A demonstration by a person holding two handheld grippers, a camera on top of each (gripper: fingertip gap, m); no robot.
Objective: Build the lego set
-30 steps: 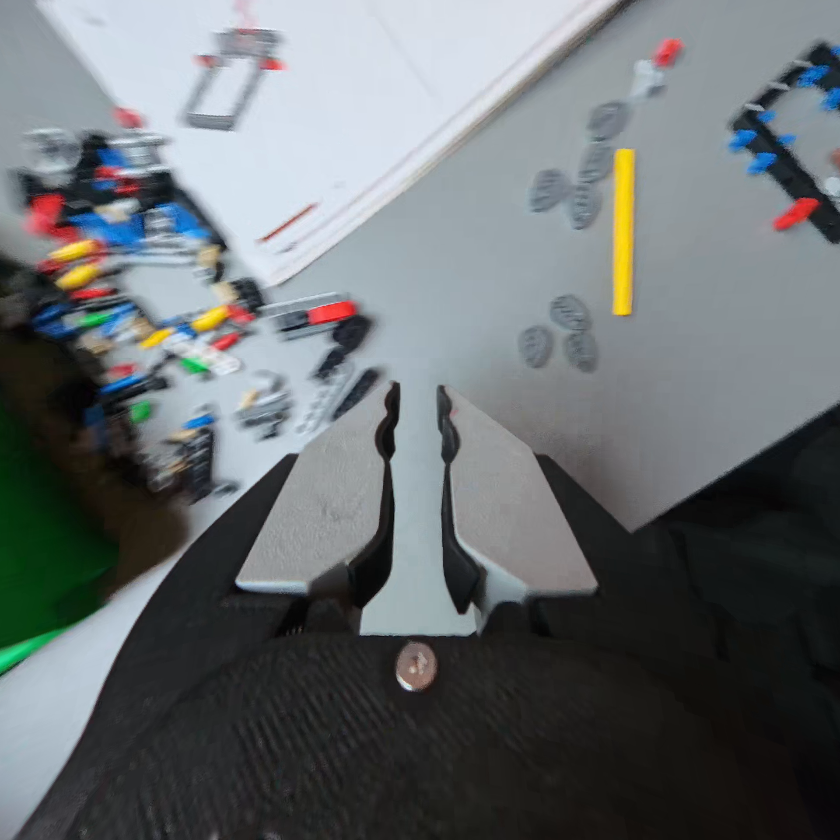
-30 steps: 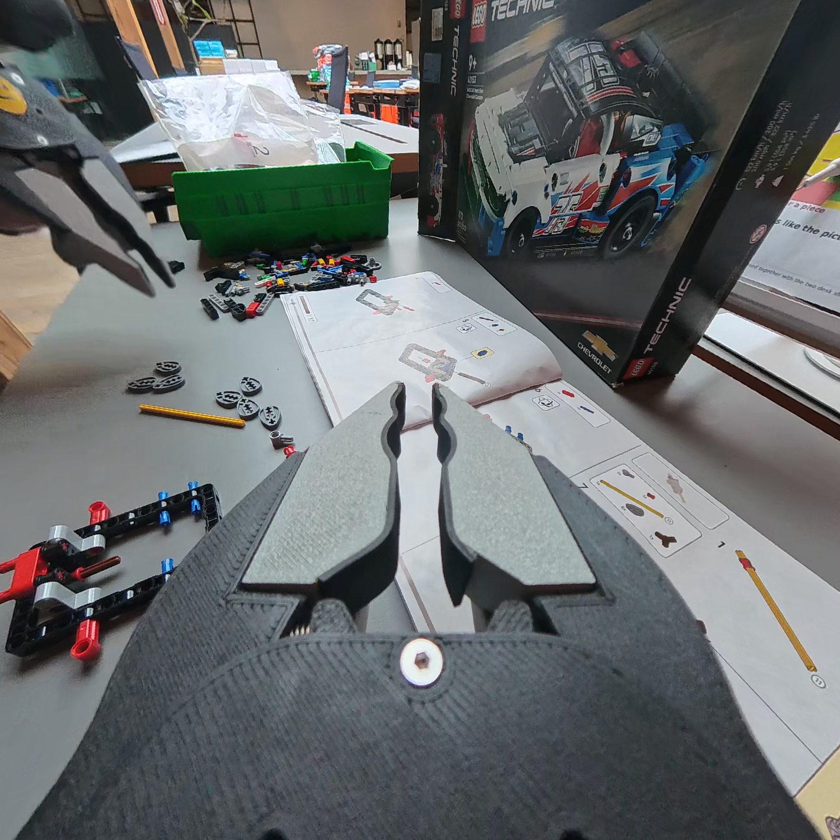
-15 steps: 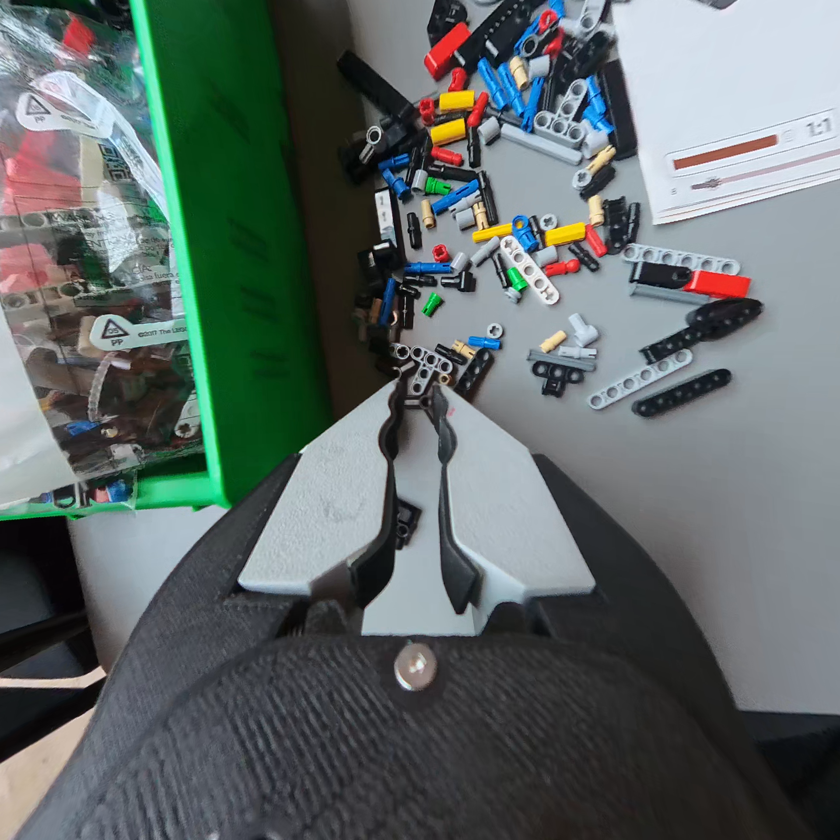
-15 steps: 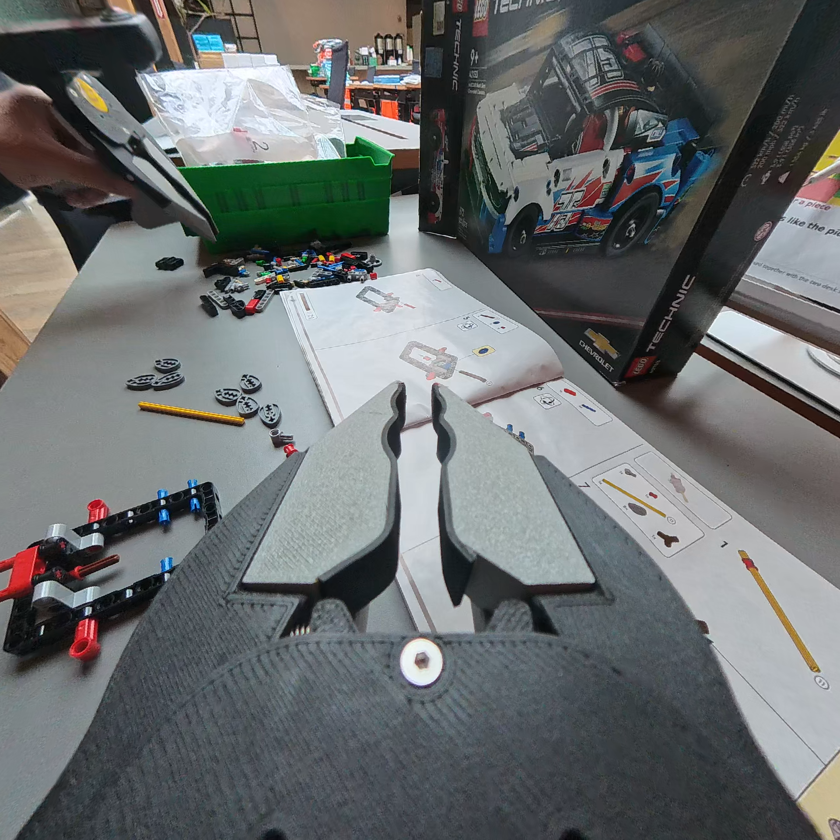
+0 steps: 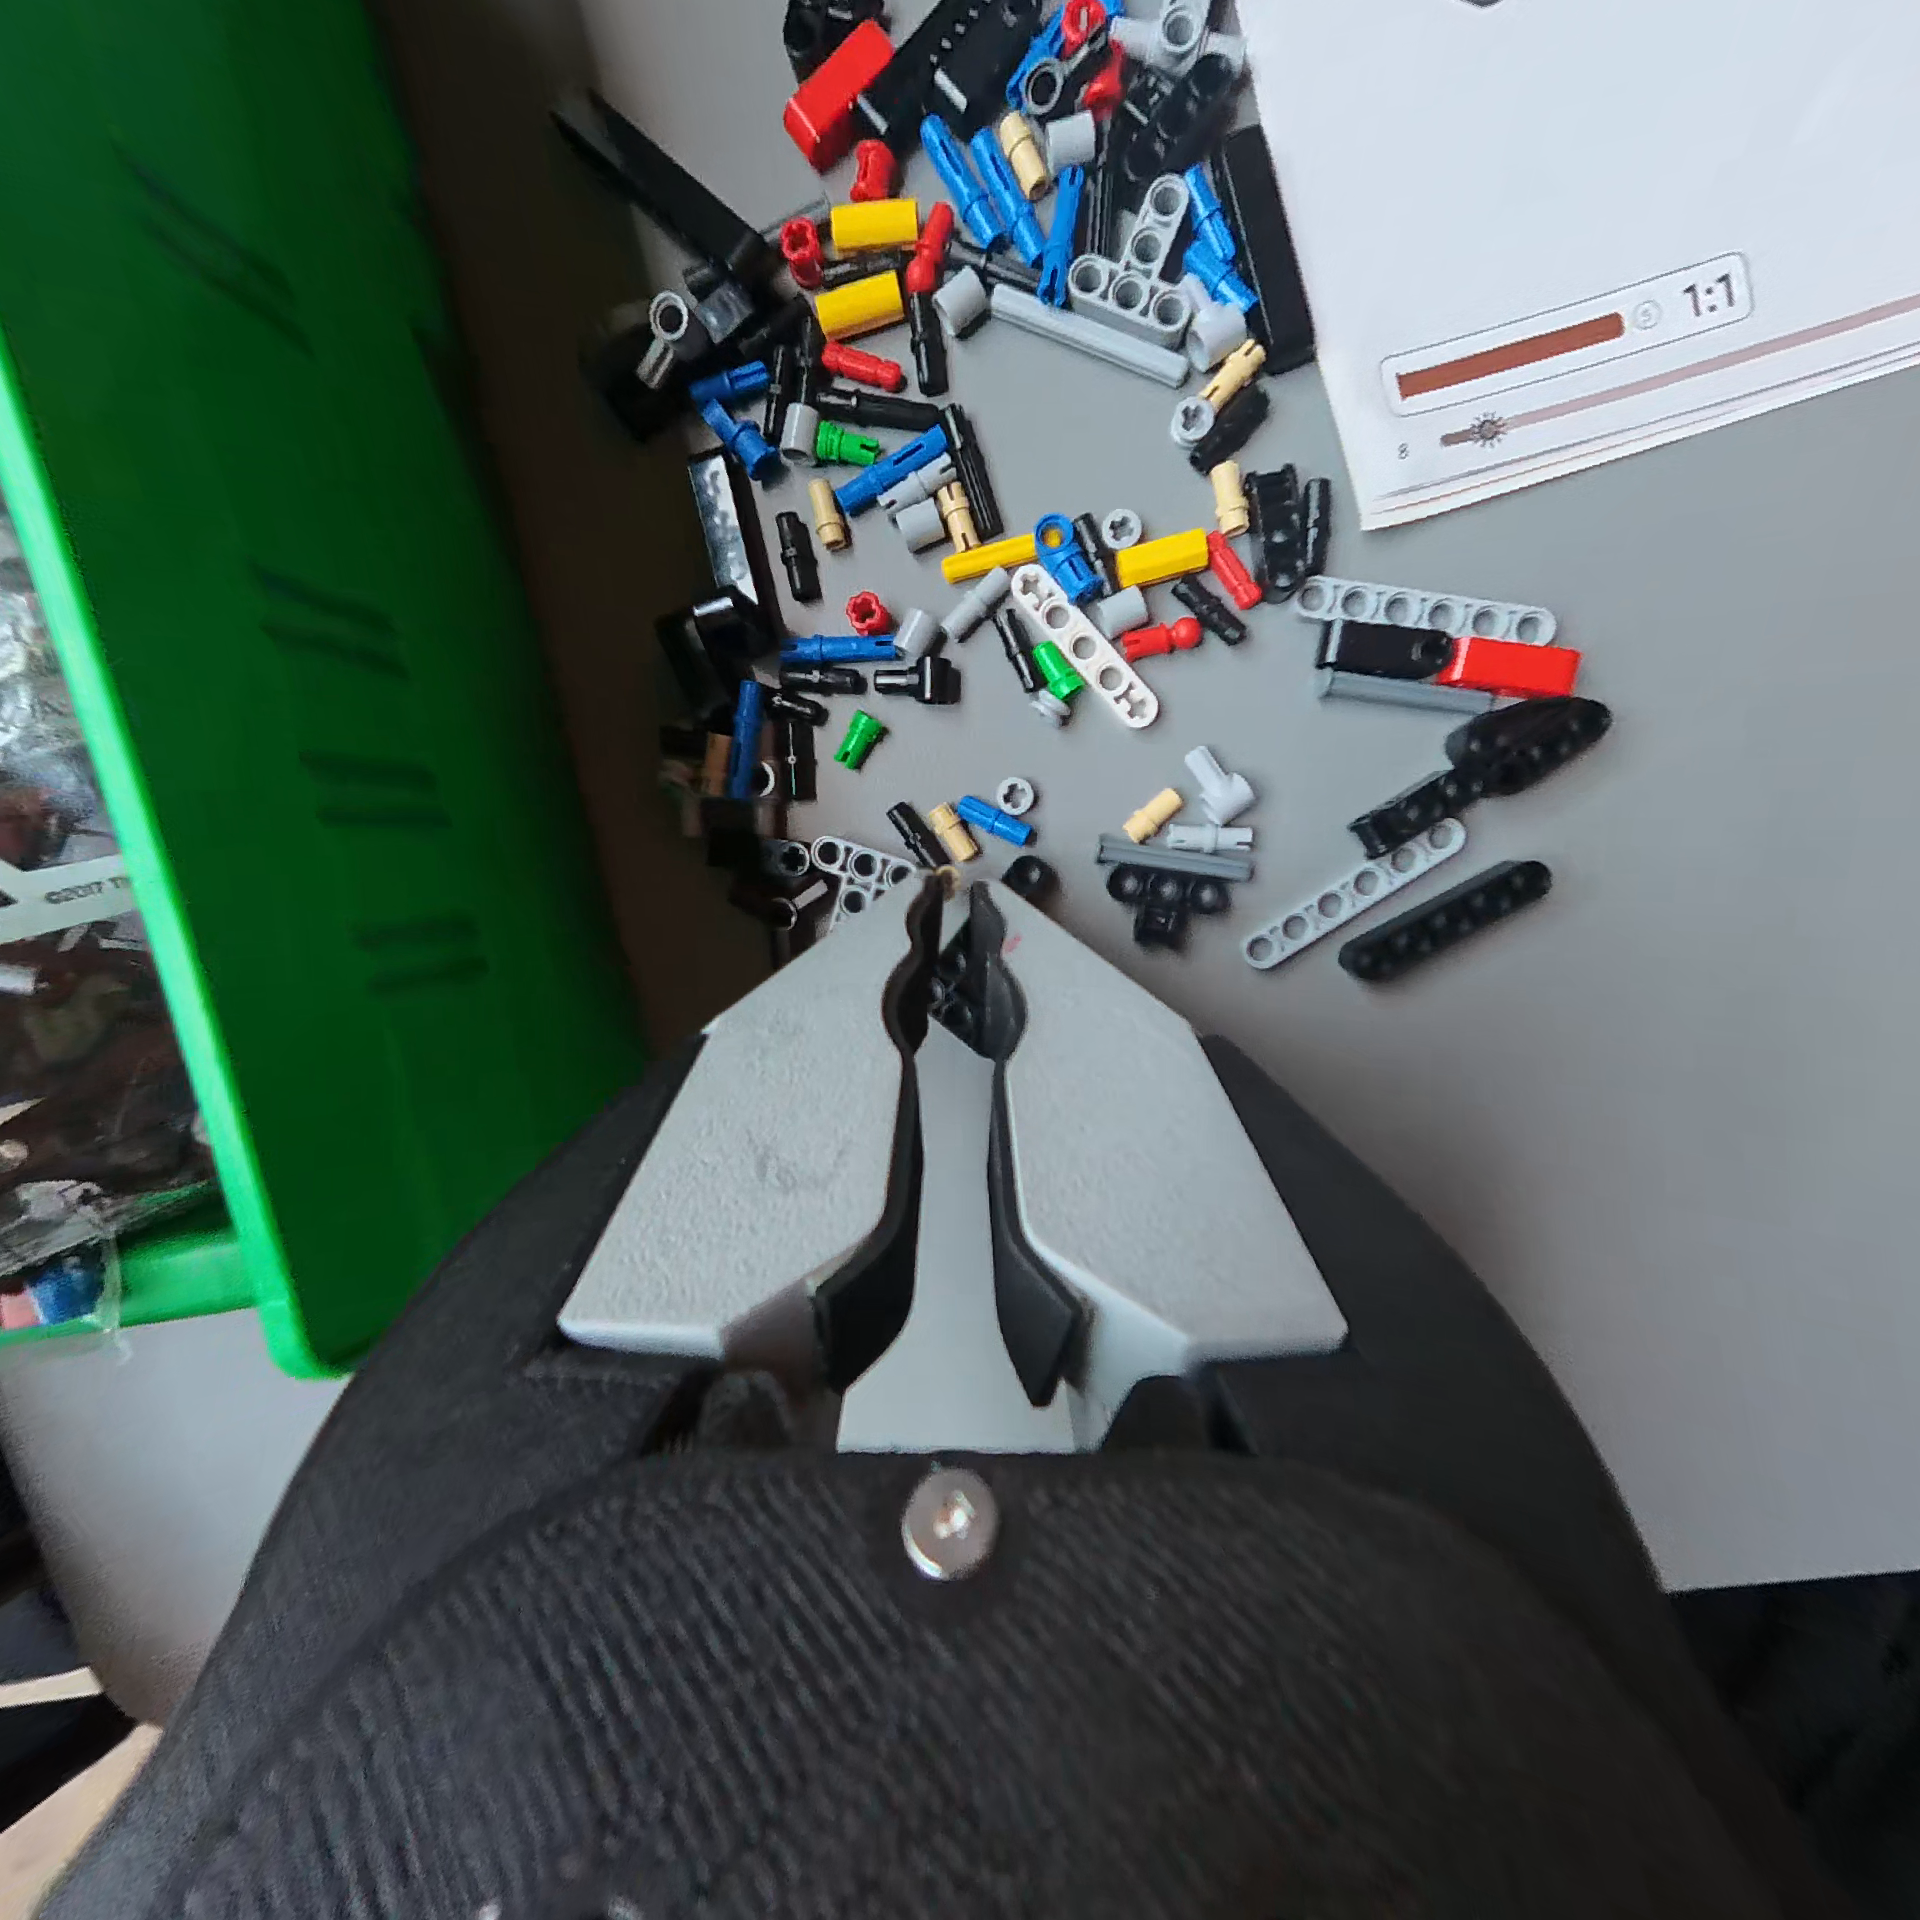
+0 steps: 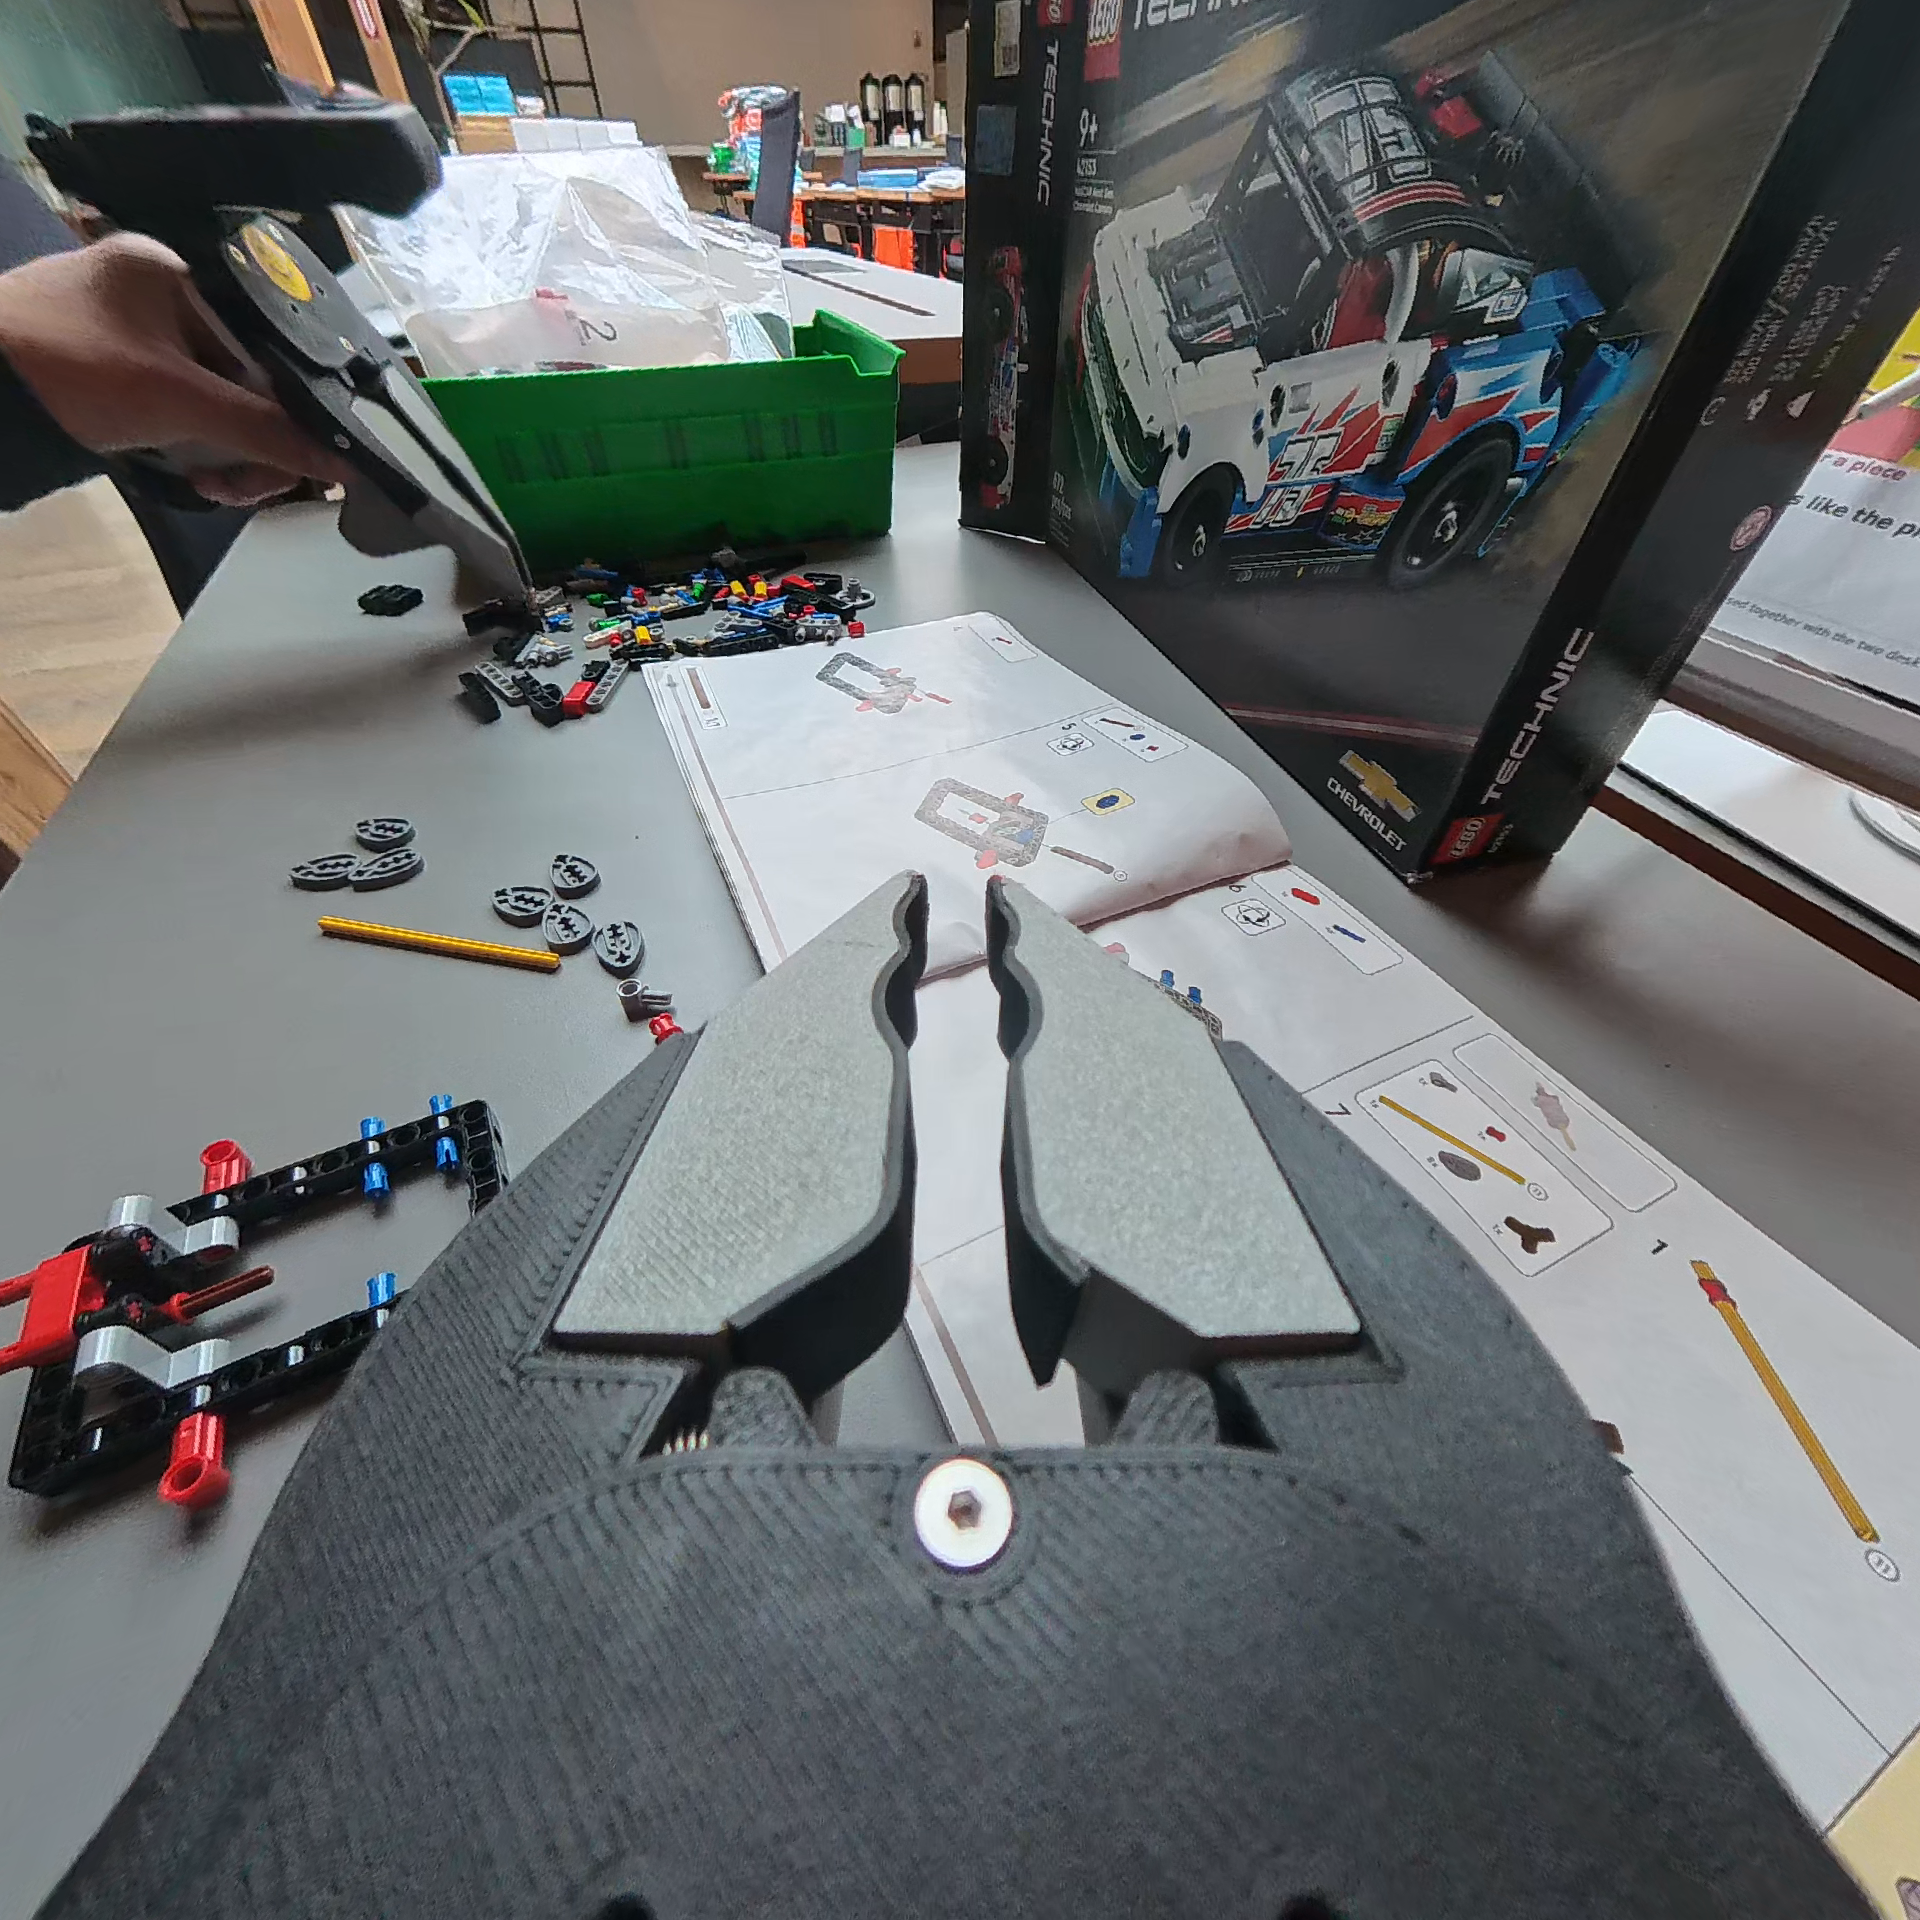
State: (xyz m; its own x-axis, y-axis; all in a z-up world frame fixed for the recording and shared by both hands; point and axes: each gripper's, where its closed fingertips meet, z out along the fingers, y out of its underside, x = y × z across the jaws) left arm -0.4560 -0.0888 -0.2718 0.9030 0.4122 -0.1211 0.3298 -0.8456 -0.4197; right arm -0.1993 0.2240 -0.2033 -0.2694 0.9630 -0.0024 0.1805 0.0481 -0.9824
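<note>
Lego pieces [image 5: 1039, 582] scattered loose on the grey counter [image 5: 1558, 1195], just beside the green bin [image 5: 312, 727] and near the corner of the instruction booklet [image 5: 1558, 156]. Partly built black frame [image 6: 260, 1268] well apart from the pile, close to the right gripper [image 6: 956, 894].

Left gripper [image 5: 951, 894] down at the near edge of the pile, fingers drawn almost together, tips at a small tan pin [image 5: 943, 881] — impossible to tell whether pinched or merely touched. Right gripper above the booklet, fingers parted by a narrow gap, holding nothing.

Likely very light, hard, smooth plastic; stiff, not fragile, but round and prone to roll or squirt out of a pinch. Best taken across the middle of the barrel, squarely between the fingertips — gently, without nudging the black and blue neighbours just beside it.
</note>
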